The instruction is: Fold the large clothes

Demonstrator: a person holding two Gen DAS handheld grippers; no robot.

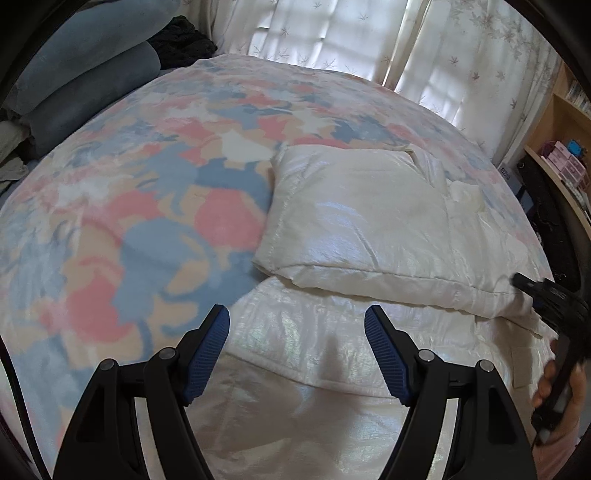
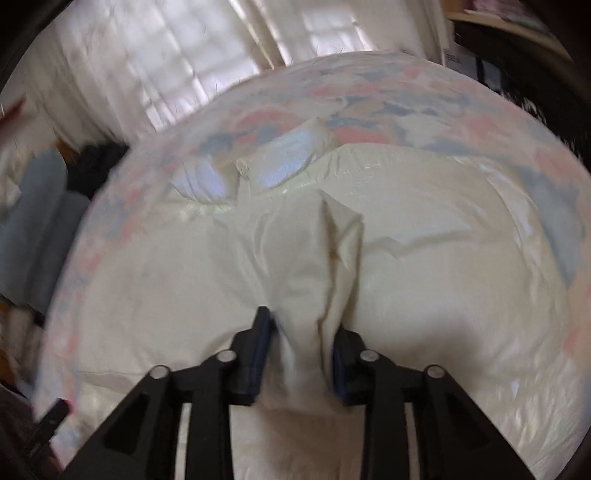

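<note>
A large cream garment with a shiny surface [image 1: 351,221] lies spread on the bed, one part folded over onto the rest. My left gripper [image 1: 295,314] hovers over its near edge, open, with nothing between the blue pads. In the right wrist view, my right gripper [image 2: 301,325] is shut on a bunched ridge of the cream garment [image 2: 443,258], which rises in a crease from between the jaws. That view is blurred. The right gripper [image 1: 546,295] also shows at the right edge of the left wrist view, at the garment's corner, with a hand [image 1: 554,380] on its handle.
A blanket with a pink, blue and cream cat pattern [image 1: 147,206] covers the bed. Blue-grey pillows [image 1: 81,74] and a dark cloth [image 1: 181,40] lie at the far left. Pale curtains [image 1: 332,33] hang behind. A wooden shelf [image 1: 561,140] stands at the right.
</note>
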